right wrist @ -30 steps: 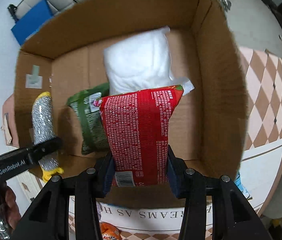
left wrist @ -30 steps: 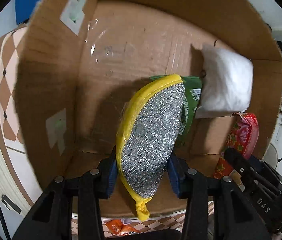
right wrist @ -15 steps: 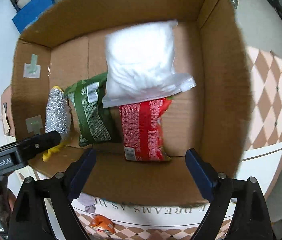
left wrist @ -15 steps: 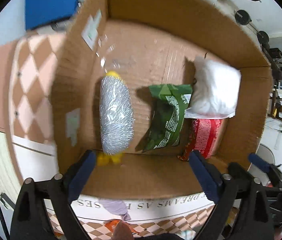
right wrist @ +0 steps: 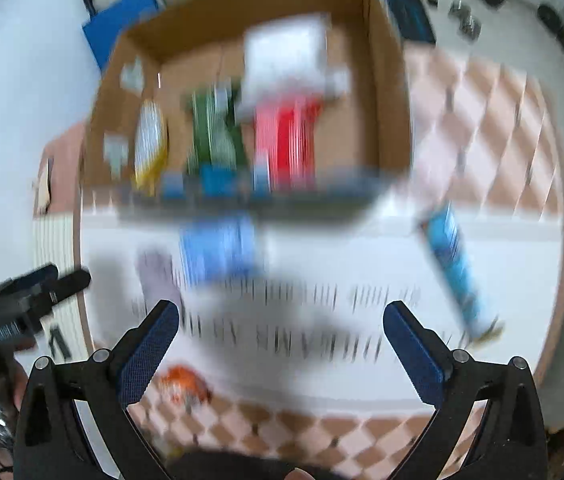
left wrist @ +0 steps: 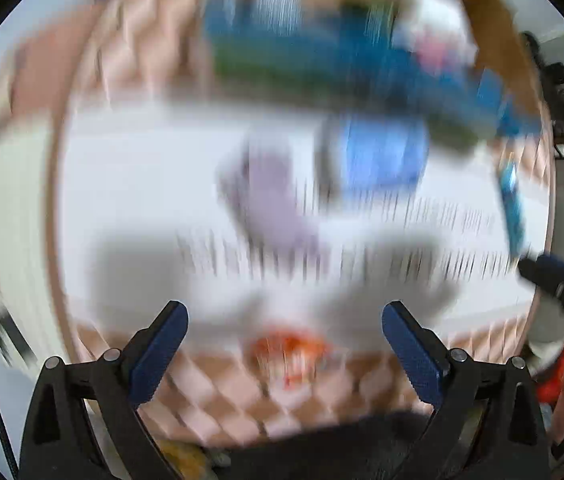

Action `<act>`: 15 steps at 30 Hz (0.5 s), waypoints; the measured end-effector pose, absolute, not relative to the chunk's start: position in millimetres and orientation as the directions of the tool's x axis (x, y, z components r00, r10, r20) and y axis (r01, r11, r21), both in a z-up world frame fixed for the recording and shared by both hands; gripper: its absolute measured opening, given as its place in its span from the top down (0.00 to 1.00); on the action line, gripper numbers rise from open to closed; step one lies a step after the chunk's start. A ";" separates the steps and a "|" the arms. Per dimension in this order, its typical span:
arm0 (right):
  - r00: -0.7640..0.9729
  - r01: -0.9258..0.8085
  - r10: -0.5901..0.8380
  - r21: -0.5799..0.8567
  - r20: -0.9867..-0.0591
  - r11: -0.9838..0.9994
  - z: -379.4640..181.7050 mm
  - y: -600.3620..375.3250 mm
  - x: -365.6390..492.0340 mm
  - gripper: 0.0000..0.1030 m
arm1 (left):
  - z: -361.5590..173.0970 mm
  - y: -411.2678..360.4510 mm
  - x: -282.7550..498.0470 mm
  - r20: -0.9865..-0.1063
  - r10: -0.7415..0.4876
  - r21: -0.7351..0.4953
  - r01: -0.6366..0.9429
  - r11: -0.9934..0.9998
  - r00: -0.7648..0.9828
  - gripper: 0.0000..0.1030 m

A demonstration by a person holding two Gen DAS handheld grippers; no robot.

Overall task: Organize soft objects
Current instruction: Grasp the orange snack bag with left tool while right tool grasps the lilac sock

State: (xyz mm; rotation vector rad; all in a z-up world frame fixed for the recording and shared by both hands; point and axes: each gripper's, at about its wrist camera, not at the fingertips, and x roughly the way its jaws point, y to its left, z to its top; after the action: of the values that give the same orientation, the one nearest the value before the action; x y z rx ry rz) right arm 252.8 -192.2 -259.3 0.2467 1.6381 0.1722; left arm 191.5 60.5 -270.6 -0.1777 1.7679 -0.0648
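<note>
Both views are blurred by motion. In the right wrist view the cardboard box (right wrist: 386,92) stands at the far side and holds the silver and yellow scrubber (right wrist: 149,140), a green packet (right wrist: 212,128), a red packet (right wrist: 288,140) and a white pillow pack (right wrist: 286,56). My right gripper (right wrist: 281,344) is open and empty above the white cloth. My left gripper (left wrist: 285,346) is open and empty; it also shows at the left of the right wrist view (right wrist: 34,288). On the cloth lie a blue packet (right wrist: 218,248), a lilac item (right wrist: 158,276), a long blue tube (right wrist: 456,268) and an orange item (right wrist: 184,384).
The white cloth (right wrist: 362,248) with printed letters covers a round table with a checkered pink and white top (right wrist: 482,120). A blue board (right wrist: 122,28) stands behind the box. The blue packet (left wrist: 382,156), lilac item (left wrist: 274,196) and orange item (left wrist: 290,346) show in the left wrist view.
Both grippers let go of the scrubber and the red packet inside the box, opened wide, and have pulled back and down over the cloth. Both views are now blurred.
</note>
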 end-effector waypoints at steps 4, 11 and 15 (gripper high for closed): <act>-0.139 0.112 0.286 0.272 -0.948 0.956 -296.4 -196.8 201.8 0.00 | -328.3 79.9 135.3 -0.859 -0.415 -0.290 -0.382 0.877 -0.301 0.03; -0.145 0.114 0.302 0.287 -0.942 0.951 -315.9 -182.2 179.5 0.00 | -377.0 97.0 118.9 -0.794 -0.579 -0.357 -0.629 0.691 -0.185 0.36; -0.136 0.063 0.294 0.288 -0.946 0.955 -309.5 -160.7 194.3 0.00 | -377.4 87.5 125.0 -0.844 -0.496 -0.318 -0.552 0.771 -0.205 0.50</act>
State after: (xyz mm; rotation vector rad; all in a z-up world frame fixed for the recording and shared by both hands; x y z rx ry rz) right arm 194.3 -160.7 -309.5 0.2719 1.7031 0.2033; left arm 125.0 87.5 -377.4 -0.8054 1.8504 0.0632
